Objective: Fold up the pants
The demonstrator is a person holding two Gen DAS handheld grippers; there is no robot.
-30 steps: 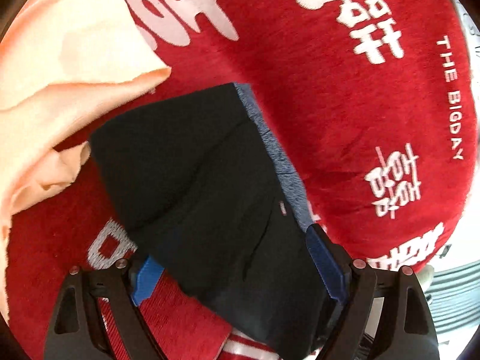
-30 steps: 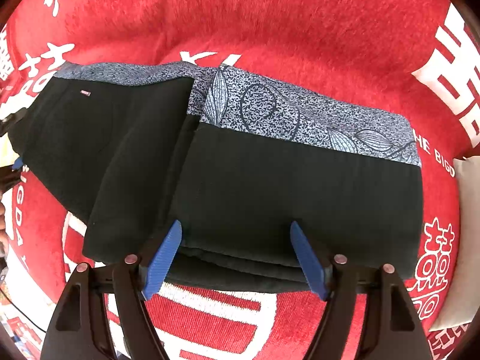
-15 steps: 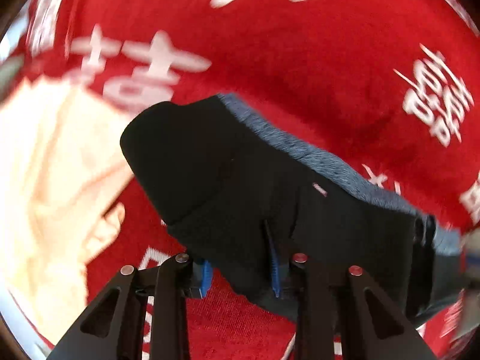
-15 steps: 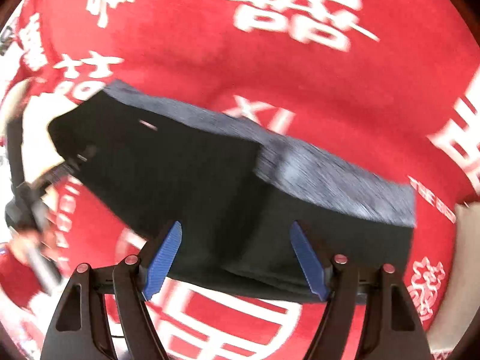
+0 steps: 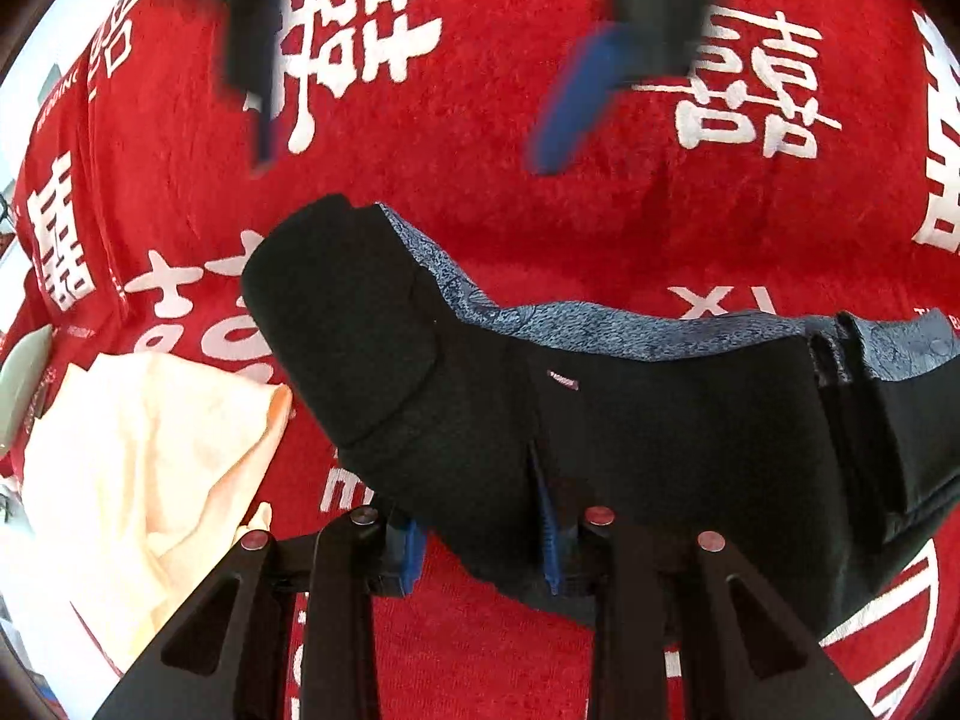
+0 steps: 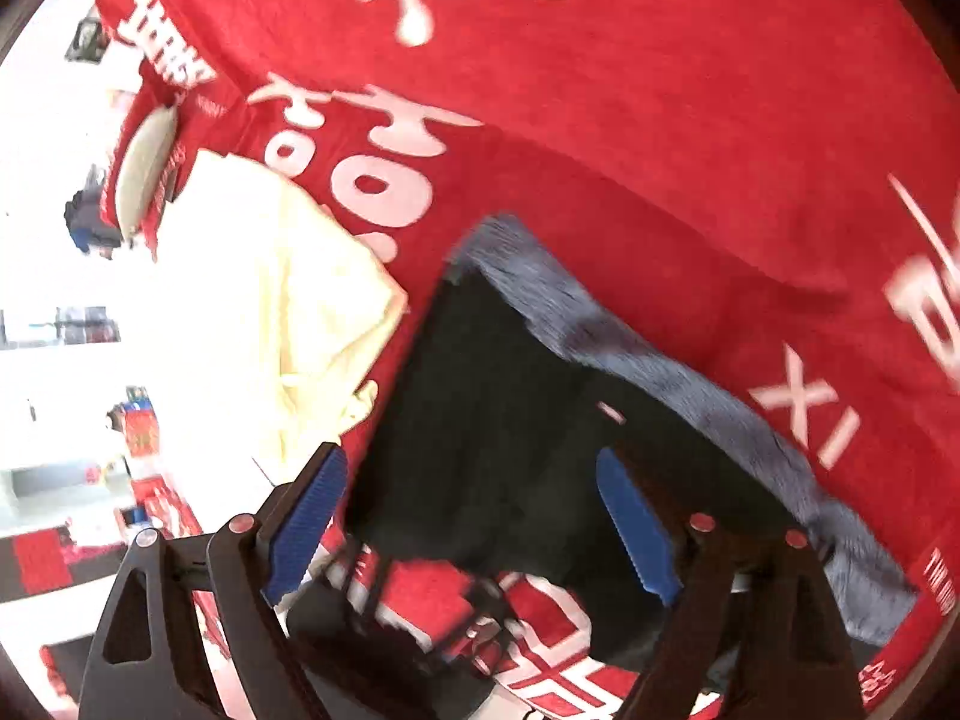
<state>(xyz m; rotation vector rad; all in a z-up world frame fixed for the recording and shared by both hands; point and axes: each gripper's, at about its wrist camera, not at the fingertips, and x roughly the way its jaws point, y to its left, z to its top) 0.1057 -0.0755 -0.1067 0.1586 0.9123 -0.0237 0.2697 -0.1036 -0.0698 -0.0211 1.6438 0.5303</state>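
- Currently my left hand-held gripper pinches the near edge of the black pants, a thick fold of cloth bunched between its blue pads.
- Pants lie folded on the red cloth with white printed characters; the blue-grey patterned waistband runs along the far edge.
- One rounded black end of the pants curls up at the left in the left wrist view, close to a pale peach cloth that lies beside it.
- My right hand-held gripper stands spread, its jaws opening; the pads do not press on the pants, though black cloth shows behind the gap and one blue pad overlaps it in the picture.
- Right wrist view is blurred; the pants fill its lower middle, waistband toward the upper right, peach cloth to the left.
- In the left wrist view, the right hand-held gripper shows blurred at the top, above the red cloth, apart from the pants.
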